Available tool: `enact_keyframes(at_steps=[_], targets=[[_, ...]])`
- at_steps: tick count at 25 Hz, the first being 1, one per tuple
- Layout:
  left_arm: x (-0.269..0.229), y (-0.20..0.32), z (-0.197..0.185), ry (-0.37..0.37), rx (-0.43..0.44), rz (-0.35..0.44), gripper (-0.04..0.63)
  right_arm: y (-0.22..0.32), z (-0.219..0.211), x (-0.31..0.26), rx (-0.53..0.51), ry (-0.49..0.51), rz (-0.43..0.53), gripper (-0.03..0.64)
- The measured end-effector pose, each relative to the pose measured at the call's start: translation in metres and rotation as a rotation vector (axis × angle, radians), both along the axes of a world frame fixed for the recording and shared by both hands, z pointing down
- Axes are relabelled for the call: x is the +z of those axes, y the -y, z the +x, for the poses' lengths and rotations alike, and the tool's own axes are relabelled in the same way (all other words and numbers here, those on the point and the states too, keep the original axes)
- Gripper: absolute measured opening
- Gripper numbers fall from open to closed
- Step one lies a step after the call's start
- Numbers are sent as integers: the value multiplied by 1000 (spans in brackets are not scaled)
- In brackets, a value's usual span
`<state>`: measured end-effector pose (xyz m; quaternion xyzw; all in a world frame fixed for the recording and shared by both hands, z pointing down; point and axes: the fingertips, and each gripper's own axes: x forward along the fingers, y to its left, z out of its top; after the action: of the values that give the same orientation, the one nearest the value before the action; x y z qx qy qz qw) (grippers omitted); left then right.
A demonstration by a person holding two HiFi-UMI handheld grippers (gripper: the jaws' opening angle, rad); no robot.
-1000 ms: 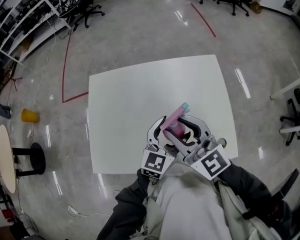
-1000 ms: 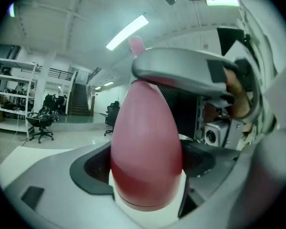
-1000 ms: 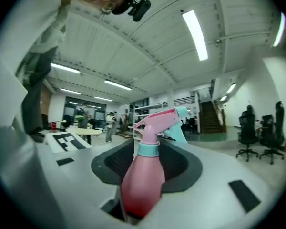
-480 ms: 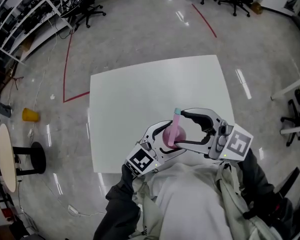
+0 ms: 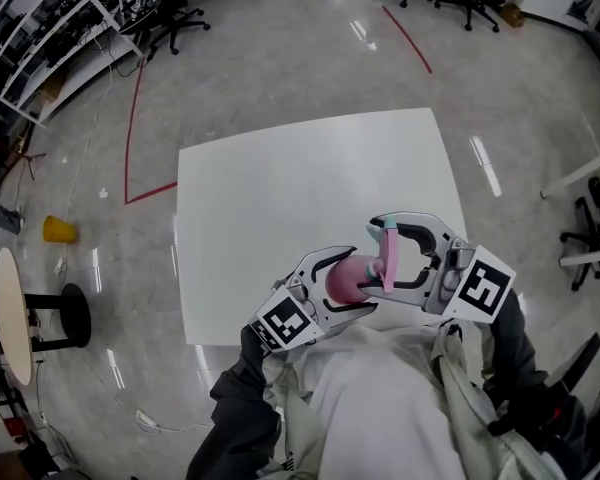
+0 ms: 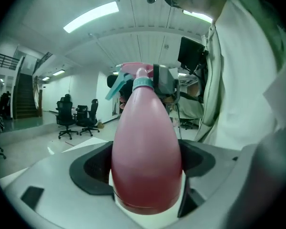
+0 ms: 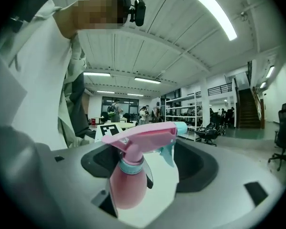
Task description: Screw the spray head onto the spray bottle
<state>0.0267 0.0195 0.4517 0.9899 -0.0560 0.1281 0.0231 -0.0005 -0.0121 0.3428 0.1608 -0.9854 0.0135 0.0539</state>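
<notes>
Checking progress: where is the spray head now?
Head view, lower right of centre: the spray head sits on the pink bottle in the left gripper, between the opening jaws of the right gripper.

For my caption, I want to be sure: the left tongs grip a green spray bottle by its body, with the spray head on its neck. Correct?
The spray bottle is pink, not green; the left gripper view shows it. The left tongs do grip it by its body, with the spray head on its neck.
</notes>
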Motion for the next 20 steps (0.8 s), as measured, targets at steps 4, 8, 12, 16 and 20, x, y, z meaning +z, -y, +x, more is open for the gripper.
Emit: enact_keyframes(at_steps=[4,8,12,16,20], targets=[[-8,-1,5,-23,36,1,433,-2,2,-9,-36,16,38,327],[-14,-5,12,-68,66,-44,433,-3,-4,-18,-55,47,53,327],[-6,25,3,-39,-170,11,433,28,5,-7,230,18,41,327],[5,55,4,37,-404,82,433,61,29,2,679,78,-16,324],[-19,45,8,-193,-369,-54,433,47,18,-19,585,111,74,325]])
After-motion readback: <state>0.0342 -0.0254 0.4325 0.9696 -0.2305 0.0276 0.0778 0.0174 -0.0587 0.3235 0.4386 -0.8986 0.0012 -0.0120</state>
